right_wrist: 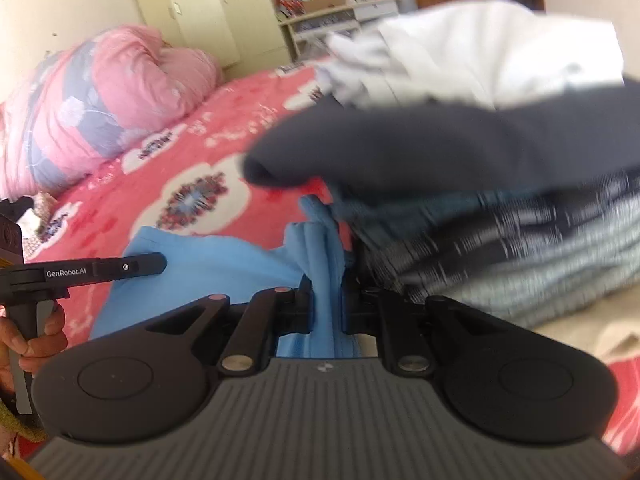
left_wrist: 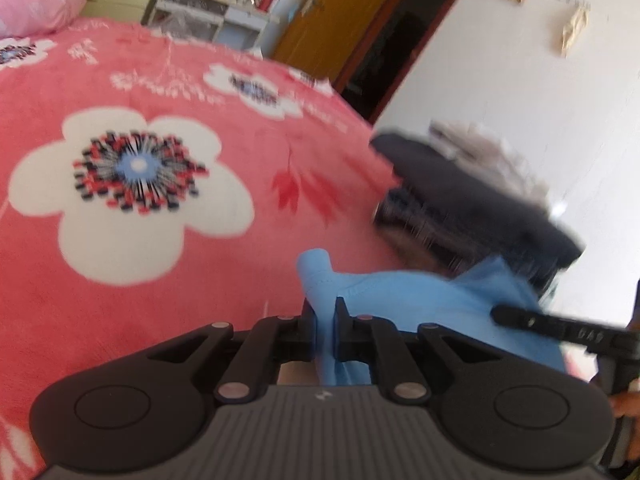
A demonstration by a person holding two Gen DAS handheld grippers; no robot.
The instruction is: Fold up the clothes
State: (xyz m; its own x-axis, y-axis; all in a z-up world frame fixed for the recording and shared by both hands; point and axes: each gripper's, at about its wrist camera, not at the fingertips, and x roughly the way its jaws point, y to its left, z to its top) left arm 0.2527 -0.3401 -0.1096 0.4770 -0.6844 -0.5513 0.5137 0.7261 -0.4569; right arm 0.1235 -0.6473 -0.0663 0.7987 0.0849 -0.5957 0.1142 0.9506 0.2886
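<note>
Left gripper (left_wrist: 325,316) has its black fingers pinched on a bunched fold of the light blue cotton garment (left_wrist: 420,300), cloth squeezed between the jaws. Right gripper (right_wrist: 326,300) is clamped on another gathered fold of that same blue cloth (right_wrist: 208,264). The garment hangs stretched between the two tools over the pink floral fleece bedspread (left_wrist: 168,80), close to the bed's edge. Just beside it sits a stack of folded clothes (right_wrist: 500,248), dark navy piece (right_wrist: 420,148) above striped grey ones, white fabric (right_wrist: 500,52) on top. A hand (right_wrist: 36,340) grips the left tool's handle.
</note>
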